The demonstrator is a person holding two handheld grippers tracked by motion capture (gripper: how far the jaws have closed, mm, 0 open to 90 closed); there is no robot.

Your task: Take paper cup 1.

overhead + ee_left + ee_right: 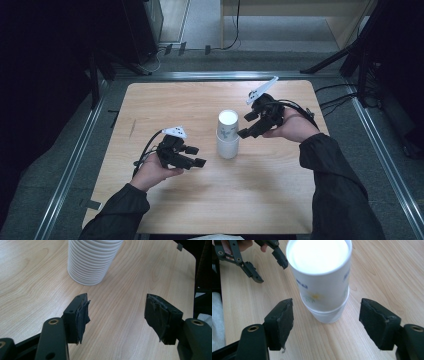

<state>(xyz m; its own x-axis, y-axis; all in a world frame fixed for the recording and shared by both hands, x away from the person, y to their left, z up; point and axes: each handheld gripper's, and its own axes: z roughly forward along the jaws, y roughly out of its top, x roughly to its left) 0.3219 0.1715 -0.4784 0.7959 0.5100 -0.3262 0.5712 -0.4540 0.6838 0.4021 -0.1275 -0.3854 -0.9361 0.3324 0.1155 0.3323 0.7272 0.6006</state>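
Both tongs stand open and empty — the right tongs (248, 125) nearer, just beside the upright stack of paper cups (228, 134) at mid-table (165, 105), the left tongs (196, 156) lower-left of it. The stack's long axis is vertical.

The right gripper (326, 322) is seen with its jaws apart, nothing pressed between them. A stack of paper cups (322, 282) stands beyond on the wooden table (382, 270). The left gripper (268, 265) is seen at top left.

We see a light wooden table (165, 105) with rounded corners, metal rails (75, 160) along its sides, grey floor (210, 20), black cables (335, 97) at right.
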